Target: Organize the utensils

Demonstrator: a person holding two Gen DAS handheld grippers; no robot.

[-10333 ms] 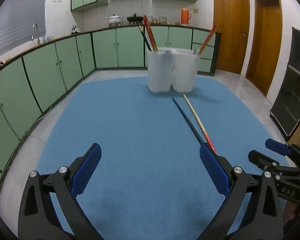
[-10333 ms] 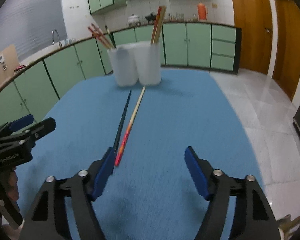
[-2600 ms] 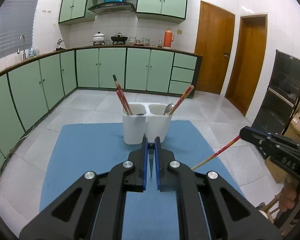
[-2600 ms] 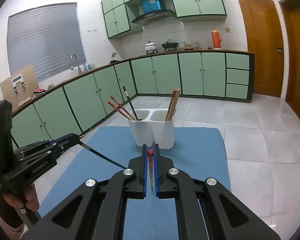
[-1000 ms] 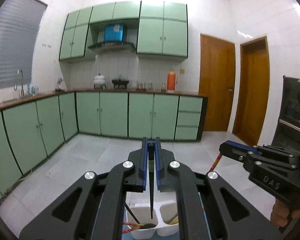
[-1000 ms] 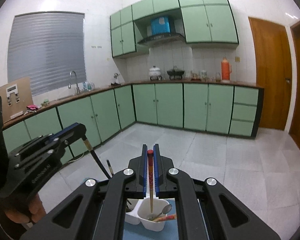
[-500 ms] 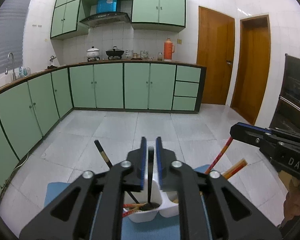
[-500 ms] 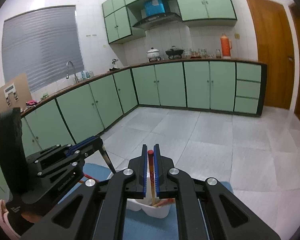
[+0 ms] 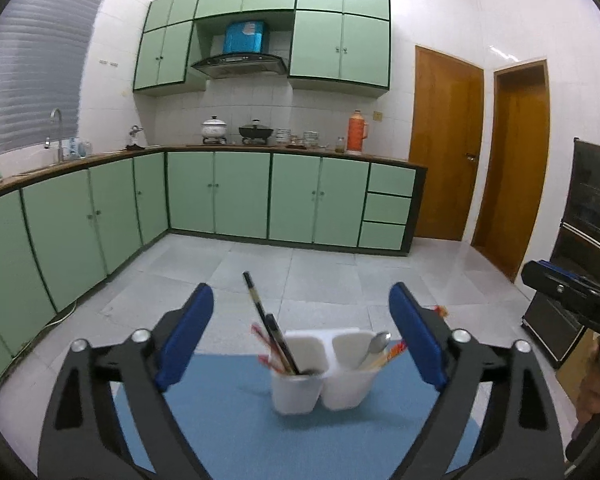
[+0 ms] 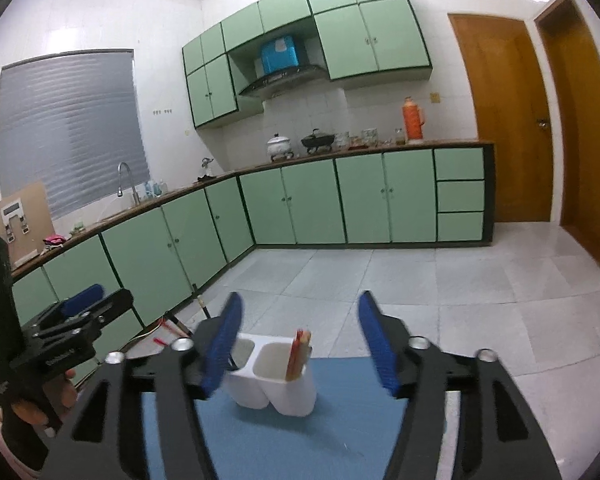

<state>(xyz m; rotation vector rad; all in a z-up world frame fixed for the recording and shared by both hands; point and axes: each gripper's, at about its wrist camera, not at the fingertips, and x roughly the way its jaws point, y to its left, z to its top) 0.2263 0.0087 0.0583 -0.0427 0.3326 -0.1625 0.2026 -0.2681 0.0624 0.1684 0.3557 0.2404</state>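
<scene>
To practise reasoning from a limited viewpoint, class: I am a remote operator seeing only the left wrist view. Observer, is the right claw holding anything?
Observer: No. The right claw is open; its jaws have just been opening, and nothing is between the pads.
Operator: What lies ahead of it?
Observer: The red chopsticks, standing in the right compartment of the white holder.
Operator: Anything left of the tap?
Observer: A cardboard box stands left of the tap.
</scene>
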